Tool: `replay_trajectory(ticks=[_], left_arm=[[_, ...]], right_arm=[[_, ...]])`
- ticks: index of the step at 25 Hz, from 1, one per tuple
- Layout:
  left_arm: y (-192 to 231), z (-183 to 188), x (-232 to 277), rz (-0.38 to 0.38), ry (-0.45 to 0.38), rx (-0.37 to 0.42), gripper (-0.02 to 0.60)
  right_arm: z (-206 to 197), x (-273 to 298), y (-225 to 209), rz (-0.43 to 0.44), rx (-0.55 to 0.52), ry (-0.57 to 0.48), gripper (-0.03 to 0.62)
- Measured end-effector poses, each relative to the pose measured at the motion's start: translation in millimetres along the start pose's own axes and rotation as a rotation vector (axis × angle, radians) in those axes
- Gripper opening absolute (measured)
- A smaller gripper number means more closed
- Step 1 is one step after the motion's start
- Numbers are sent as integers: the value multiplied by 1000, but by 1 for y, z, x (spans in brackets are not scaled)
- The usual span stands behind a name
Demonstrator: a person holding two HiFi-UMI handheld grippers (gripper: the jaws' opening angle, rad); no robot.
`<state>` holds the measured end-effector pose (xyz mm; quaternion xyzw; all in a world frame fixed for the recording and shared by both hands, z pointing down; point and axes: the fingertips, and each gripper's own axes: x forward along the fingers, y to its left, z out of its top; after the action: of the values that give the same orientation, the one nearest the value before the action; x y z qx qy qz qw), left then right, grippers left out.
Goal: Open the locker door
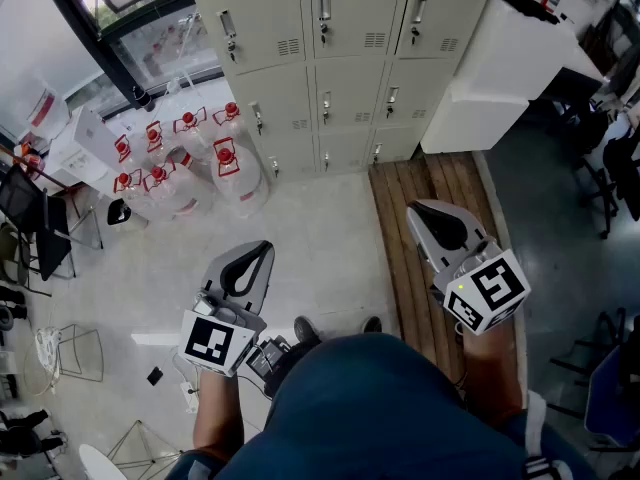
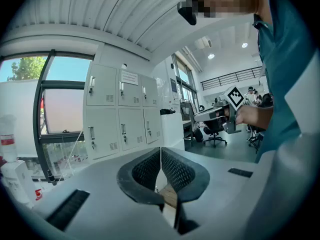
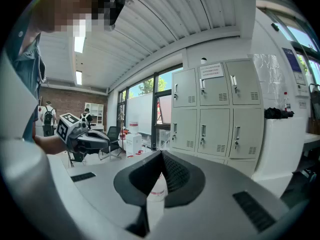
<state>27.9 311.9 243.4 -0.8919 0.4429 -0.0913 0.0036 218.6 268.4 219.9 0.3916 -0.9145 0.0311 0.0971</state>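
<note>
Approach step: left claw (image 1: pixel 262 250) and right claw (image 1: pixel 420 214) were pressed together, empty, well apart from beige metal lockers (image 1: pixel 340 78); reaching a door handle (image 1: pixel 324 8) seemed next.

Pale grey locker doors (image 1: pixel 350 8), all shut, stand three-wide, well ahead of the left gripper (image 1: pixel 262 250) and right gripper (image 1: pixel 416 210).

Clear water jugs (image 1: pixel 232 178) with red caps stand clustered on the pale floor (image 1: pixel 320 238). To their right lies a wooden plank platform (image 1: pixel 400 228), touching a white counter (image 1: pixel 505 63).
</note>
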Motion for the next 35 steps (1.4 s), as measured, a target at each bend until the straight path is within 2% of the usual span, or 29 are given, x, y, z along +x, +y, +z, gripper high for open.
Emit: replay_trajectory(ticks=[15,19,24,35], left_arm=[[26,-10,5,-33,8,-11,21],[35,-13,5,-48,10,-15,21],[52,-18,3,-71,9,-17,21],[100,-30,-18,-110,5,5,21]], right_arm=[[-3,27,6,-14,17,21,35],[-4,37,10,-13,52,16,35],[-2,53,15,-37,102,-3,37],[10,93,44,-79,101,-30,37]])
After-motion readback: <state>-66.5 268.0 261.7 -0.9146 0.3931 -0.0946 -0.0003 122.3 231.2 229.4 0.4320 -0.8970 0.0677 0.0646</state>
